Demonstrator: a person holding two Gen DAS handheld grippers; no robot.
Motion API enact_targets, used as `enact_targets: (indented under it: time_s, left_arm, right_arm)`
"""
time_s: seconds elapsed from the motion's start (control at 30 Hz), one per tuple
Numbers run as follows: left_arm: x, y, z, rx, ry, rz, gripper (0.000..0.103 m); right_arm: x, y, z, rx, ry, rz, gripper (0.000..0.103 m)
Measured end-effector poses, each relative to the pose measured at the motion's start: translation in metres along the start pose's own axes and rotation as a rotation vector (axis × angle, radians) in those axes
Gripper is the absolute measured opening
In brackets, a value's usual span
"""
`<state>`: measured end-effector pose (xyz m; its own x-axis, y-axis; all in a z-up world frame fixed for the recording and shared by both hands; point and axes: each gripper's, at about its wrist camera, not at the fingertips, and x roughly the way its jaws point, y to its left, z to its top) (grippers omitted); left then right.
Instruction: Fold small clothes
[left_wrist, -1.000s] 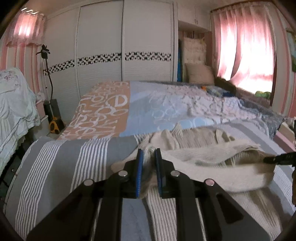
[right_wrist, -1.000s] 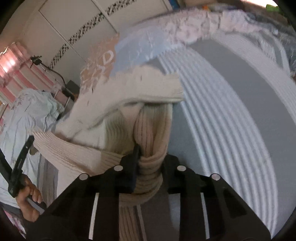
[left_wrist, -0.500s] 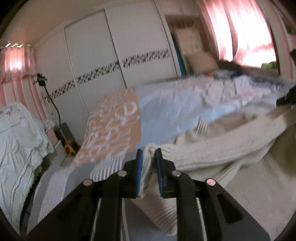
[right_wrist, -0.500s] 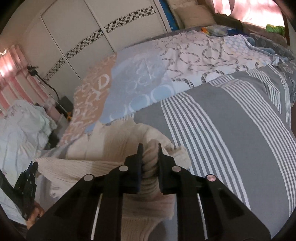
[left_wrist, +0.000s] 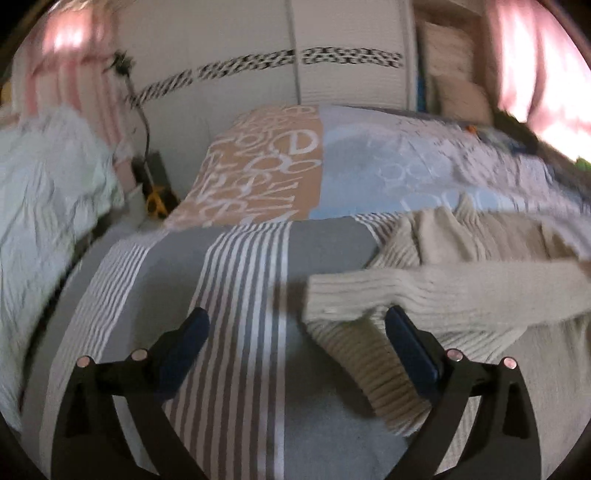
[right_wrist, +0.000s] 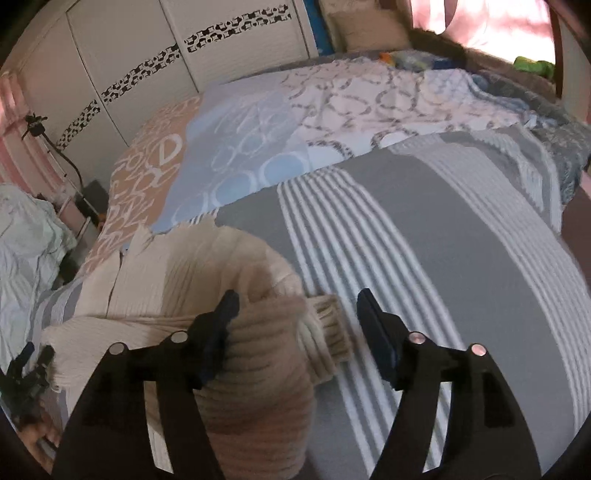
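Note:
A cream ribbed knit sweater (left_wrist: 461, 284) lies on the grey striped bedcover (left_wrist: 229, 280), one sleeve stretched across its body. My left gripper (left_wrist: 295, 332) is open just above the bed, the sleeve cuff (left_wrist: 332, 299) lying between its fingers, nearer the right one. In the right wrist view the same sweater (right_wrist: 177, 288) is bunched at the lower left, its ribbed cuff (right_wrist: 328, 325) loose on the bedcover (right_wrist: 461, 258). My right gripper (right_wrist: 297, 317) is open over that cuff, holding nothing. The left gripper (right_wrist: 26, 373) shows small at the far left edge.
A patterned orange, blue and white quilt (left_wrist: 332, 173) covers the far half of the bed. Pale green bedding (left_wrist: 44, 192) is heaped on the left. White wardrobe doors (left_wrist: 258, 51) stand behind, pink curtains (left_wrist: 535, 55) at the right. A dark stand (right_wrist: 55, 147) is by the wall.
Both grippers were shut on the sweater's knit fabric; both have opened and let it drop onto the bed. The sleeve now lies across the sweater body.

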<state>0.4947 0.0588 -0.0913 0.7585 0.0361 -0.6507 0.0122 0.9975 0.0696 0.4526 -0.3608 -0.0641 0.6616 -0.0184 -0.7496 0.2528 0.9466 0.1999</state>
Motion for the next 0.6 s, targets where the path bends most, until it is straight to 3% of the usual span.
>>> enact_targets:
  time_s: [0.1, 0.23, 0.3, 0.5, 0.6]
  left_arm:
    - [-0.006, 0.019, 0.006, -0.104, 0.034, 0.014, 0.098]
    - [-0.021, 0.038, 0.008, -0.177, 0.025, 0.086, 0.101]
    - [-0.032, 0.045, 0.002, -0.161, 0.023, 0.122, 0.101]
    - [-0.09, 0.03, -0.032, -0.088, -0.01, 0.004, 0.101]
    - [-0.123, 0.014, -0.058, -0.029, -0.021, 0.023, 0.101]
  right_arm:
    - [-0.02, 0.002, -0.006, -0.054, -0.055, -0.062, 0.078]
    - [-0.055, 0.0, -0.02, -0.097, -0.117, -0.066, 0.083]
    - [-0.071, -0.001, -0.027, -0.114, -0.14, -0.065, 0.086]
    - [-0.109, -0.017, -0.051, -0.111, -0.136, -0.043, 0.088]
    - [-0.126, -0.022, -0.071, -0.11, -0.128, -0.028, 0.089]
